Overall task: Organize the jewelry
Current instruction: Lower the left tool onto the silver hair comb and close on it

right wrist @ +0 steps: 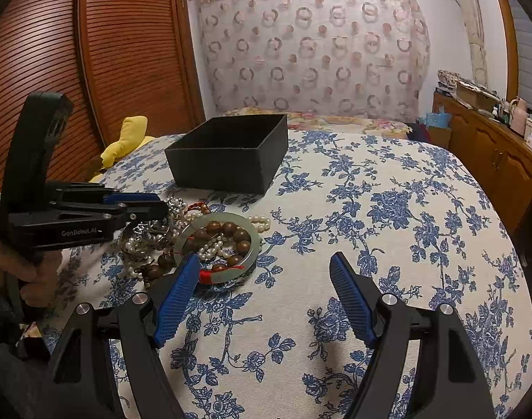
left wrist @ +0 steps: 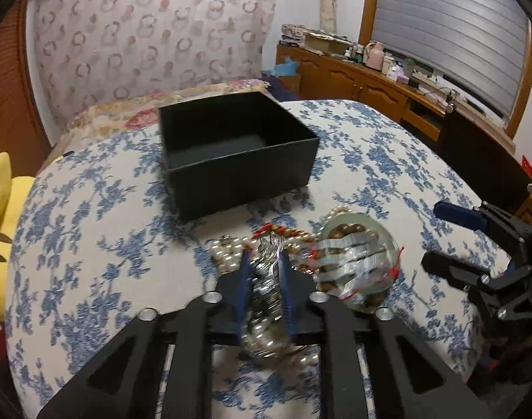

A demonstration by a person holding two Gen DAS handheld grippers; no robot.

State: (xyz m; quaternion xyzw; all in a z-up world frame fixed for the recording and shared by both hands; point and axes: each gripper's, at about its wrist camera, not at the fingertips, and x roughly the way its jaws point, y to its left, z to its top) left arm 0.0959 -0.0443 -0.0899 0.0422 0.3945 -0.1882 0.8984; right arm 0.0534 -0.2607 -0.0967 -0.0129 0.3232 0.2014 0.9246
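Observation:
A pile of jewelry lies on the floral bedspread: pearl strands, a silver chain piece, brown wooden beads and a pale green bangle with red thread. An open black box stands behind it, also in the right wrist view. My left gripper is shut on a silvery jewelry piece in the pile; it shows from the side in the right wrist view. My right gripper is open and empty just right of the pile, and shows in the left wrist view.
The bed with a blue floral cover carries everything. A yellow plush toy lies at the bed's left edge by a wooden slatted door. A wooden cabinet with clutter stands to the right under a shuttered window.

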